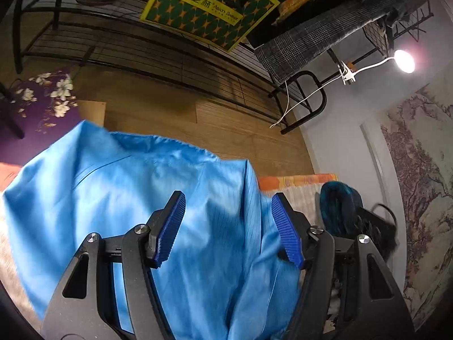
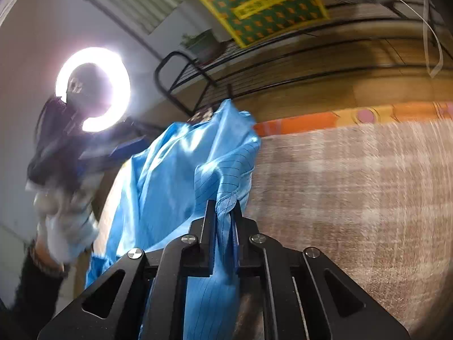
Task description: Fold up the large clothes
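A shiny blue garment [image 2: 175, 170] with thin dark pinstripes hangs rumpled. The right claw [image 2: 223, 212] pinches its hem at six o'clock; the left claw [image 1: 228, 226] gapes wide above it.

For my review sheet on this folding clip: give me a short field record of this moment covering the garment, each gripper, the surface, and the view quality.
garment: blue garment, bunched and partly lifted
left gripper: open, jaws apart over the blue cloth, not pinching it
right gripper: shut on a fold of the blue garment
surface: beige woven cover with an orange patterned edge
view quality: right wrist view motion-blurred
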Available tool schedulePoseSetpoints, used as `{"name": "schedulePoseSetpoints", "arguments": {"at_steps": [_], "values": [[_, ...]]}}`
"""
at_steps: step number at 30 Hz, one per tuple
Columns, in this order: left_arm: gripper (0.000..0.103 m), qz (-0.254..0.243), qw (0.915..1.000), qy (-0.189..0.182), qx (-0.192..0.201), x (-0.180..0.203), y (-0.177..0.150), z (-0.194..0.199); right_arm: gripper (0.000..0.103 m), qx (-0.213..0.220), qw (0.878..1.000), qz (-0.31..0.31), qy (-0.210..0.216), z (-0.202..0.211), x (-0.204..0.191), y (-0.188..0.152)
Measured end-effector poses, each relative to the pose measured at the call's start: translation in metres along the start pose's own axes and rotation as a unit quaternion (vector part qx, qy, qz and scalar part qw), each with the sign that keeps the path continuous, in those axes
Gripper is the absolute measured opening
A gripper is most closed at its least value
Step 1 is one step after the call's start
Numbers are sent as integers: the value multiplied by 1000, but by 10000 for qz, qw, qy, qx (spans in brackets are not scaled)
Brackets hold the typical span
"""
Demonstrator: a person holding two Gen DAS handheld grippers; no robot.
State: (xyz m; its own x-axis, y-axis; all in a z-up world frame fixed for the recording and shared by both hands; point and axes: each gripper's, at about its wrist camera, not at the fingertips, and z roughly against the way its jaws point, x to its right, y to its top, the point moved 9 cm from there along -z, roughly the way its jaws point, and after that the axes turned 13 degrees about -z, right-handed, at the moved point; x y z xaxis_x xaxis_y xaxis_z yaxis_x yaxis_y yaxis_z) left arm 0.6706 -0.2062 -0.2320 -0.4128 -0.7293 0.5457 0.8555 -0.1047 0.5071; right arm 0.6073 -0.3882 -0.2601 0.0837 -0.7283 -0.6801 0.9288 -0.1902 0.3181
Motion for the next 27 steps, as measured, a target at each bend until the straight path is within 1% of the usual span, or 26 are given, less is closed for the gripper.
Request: {"name": "schedulePoseSetpoints", "arguments": {"at_steps": [2, 3, 4, 5, 6, 8, 9, 11, 13, 15, 16, 18, 19, 20, 21, 23, 26, 27], "values": [[64, 107, 9999, -133, -19, 0, -1, -8, 12, -95, 9991, 423, 17, 5, -8, 1], [62, 108, 9997, -193, -34, 2, -3, -12, 14, -117, 9988, 478, 50, 8, -8, 4], [58, 114, 9995, -271, -64, 5, -10, -16, 29, -176, 9986, 470, 171, 13, -8, 8], [57, 138, 9993, -342, -98, 7, -15, -19, 38, -149, 9989, 330, 309, 20, -3, 17], [57, 150, 9988, -441, -153, 10, -22, -22, 49, -20, 9991, 174, 386, 25, 2, 28], [57, 97, 9981, -540, -290, 19, -37, -31, 49, 122, 9979, -291, 571, 27, 17, 51], [57, 51, 9980, -524, -358, 22, -40, -35, 49, 154, 9965, -468, 669, 24, 21, 60], [57, -2, 9977, -497, -472, 25, -45, -43, 49, 264, 9944, -796, 640, 14, 33, 80], [57, 37, 9969, -606, -505, 28, -43, -45, 49, 131, 9927, -1062, 550, -6, 39, 90], [57, -51, 9970, -582, -515, 30, -41, -47, 47, -83, 9935, -1077, 356, -28, 41, 92], [57, -117, 9971, -531, -529, 31, -41, -49, 46, -107, 9941, -1038, 293, -35, 39, 93], [57, -313, 9972, -375, -563, 34, -40, -54, 45, -145, 9941, -1021, 338, -40, 34, 97], [40, -515, 9967, -306, -541, 37, -39, -56, 45, -176, 9940, -1023, 352, -44, 31, 100], [0, -601, 9960, -320, -586, 40, -41, -59, 45, -178, 9943, -997, 320, -46, 29, 101], [0, -672, 9948, -337, -688, 41, -44, -64, 46, -190, 9949, -956, 273, -49, 26, 101], [0, -702, 9951, -314, -625, 40, -47, -65, 45, -212, 9959, -847, 233, -53, 20, 101], [0, -711, 9954, -393, -509, 39, -49, -56, 45, -274, 9969, -732, 31, -58, 17, 101], [0, -641, 9958, -436, -477, 37, -49, -53, 45, -290, 9969, -730, -15, -57, 17, 100]]}}
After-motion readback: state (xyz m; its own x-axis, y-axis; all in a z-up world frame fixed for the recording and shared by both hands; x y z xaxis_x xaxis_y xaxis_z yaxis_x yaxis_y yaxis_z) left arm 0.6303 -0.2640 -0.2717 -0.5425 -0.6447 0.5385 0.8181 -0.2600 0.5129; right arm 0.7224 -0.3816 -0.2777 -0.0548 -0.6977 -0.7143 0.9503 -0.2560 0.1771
